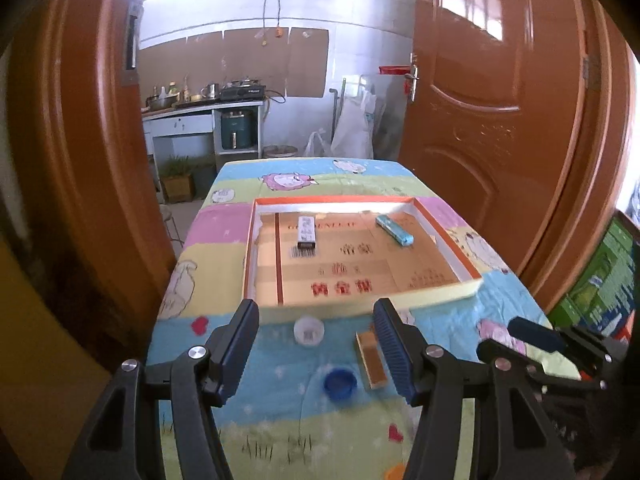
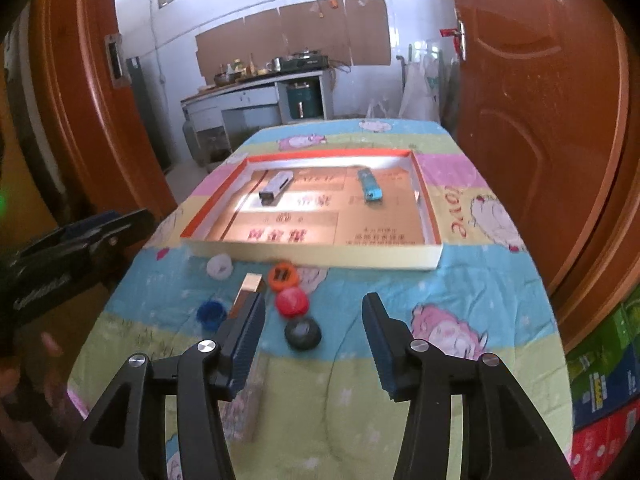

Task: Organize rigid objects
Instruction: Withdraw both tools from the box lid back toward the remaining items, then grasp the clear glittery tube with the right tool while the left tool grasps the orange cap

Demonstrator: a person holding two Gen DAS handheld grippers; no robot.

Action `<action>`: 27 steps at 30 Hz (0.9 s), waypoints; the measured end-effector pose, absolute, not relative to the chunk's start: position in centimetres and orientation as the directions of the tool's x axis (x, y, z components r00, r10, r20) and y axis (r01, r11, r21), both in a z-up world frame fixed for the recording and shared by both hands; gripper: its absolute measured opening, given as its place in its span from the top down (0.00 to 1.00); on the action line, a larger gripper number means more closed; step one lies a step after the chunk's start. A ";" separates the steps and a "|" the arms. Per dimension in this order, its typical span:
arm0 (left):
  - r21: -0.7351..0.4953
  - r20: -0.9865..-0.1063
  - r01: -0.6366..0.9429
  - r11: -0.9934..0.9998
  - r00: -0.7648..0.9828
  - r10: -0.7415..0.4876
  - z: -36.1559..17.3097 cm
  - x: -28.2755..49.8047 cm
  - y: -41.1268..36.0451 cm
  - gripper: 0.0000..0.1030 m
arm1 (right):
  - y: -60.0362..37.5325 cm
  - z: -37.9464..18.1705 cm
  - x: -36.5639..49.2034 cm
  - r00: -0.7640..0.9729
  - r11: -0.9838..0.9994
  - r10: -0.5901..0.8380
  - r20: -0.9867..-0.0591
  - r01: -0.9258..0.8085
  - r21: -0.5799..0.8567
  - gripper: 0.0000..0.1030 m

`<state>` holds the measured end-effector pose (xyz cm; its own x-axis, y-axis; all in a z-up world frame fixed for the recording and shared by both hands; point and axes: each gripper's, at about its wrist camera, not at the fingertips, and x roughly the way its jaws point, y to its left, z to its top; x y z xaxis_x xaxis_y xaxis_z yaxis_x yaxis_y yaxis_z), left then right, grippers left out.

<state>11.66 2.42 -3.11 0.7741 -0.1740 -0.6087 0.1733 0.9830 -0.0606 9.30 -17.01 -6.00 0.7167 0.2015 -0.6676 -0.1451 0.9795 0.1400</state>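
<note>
Inside the tray [image 2: 434, 258] lie two lighters (both grippers empty, open).

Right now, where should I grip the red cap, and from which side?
Grip the red cap across its round rim, coming from above. It lies flat on the cloth, with the orange cap and the black cap close beside it, so a sideways approach looks crowded.

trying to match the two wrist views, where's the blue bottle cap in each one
Left wrist view: the blue bottle cap lies low and centre on the tablecloth, between the fingers of the left hand-held gripper, just left of the tan block.
Right wrist view: the cap is left of centre, beside the block.
Shared landmark: the orange-rimmed tray behind it.
</note>
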 end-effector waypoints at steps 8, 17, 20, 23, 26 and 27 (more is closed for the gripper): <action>-0.065 -0.608 0.184 0.981 0.772 -0.185 -4.9 8.2 2.8 0.42 | -16.9 -7.5 7.9 0.695 0.982 0.187 -0.694 -0.131 0.133 0.49; -0.060 -0.615 0.226 0.972 0.759 -0.214 -7.4 4.6 2.7 0.42 | -15.3 -9.2 7.3 0.651 0.977 0.212 -0.728 -0.166 0.136 0.49; -0.052 -0.614 0.232 0.971 0.760 -0.214 -8.1 3.7 2.7 0.42 | -14.4 -10.0 7.4 0.632 0.974 0.222 -0.742 -0.182 0.136 0.49; -0.058 -0.613 0.236 0.970 0.758 -0.221 -8.6 3.0 3.0 0.42 | -13.4 -10.6 7.4 0.618 0.972 0.225 -0.754 -0.198 0.128 0.50; -0.070 -0.614 0.236 0.969 0.756 -0.229 -9.1 2.4 3.4 0.42 | -12.5 -11.2 7.7 0.608 0.970 0.227 -0.761 -0.210 0.122 0.50; -0.070 -0.613 0.236 0.969 0.756 -0.229 -9.2 2.2 3.4 0.42 | -12.2 -11.3 7.8 0.606 0.970 0.226 -0.763 -0.213 0.118 0.50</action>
<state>2.22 3.44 -9.20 0.7562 -0.2288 -0.6130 0.2364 0.9691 -0.0700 7.77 -12.24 -11.32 0.6062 0.2259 -0.7626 -0.2128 0.9699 0.1181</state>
